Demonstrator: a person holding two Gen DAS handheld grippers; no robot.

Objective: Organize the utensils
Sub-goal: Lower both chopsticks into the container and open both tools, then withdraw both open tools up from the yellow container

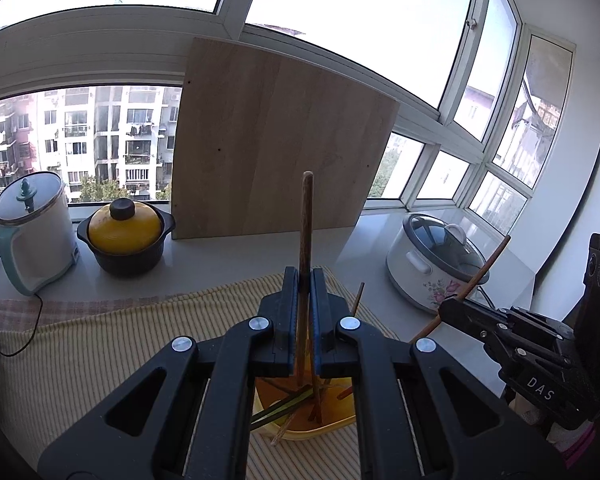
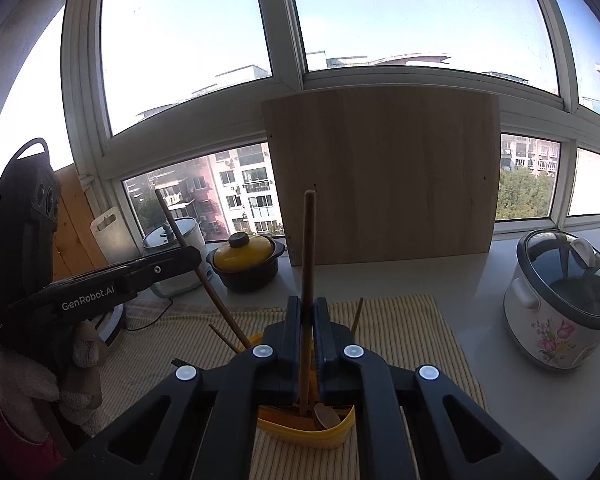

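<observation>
Lower centre of each view: left gripper (image 1: 305, 280) clamped on a chopstick (image 1: 306, 232); right gripper (image 2: 308, 312) clamped on another stick (image 2: 309, 248); yellow holder (image 2: 332, 436) beneath.

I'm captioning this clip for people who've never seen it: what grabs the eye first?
Each claw is shut on an upright wooden utensil: the left claw and the right claw both hold theirs over a yellow container on the striped cloth. Behind them a big wooden board leans against the window, with a yellow-lidded pot to its left and a floral rice cooker to its right.
</observation>
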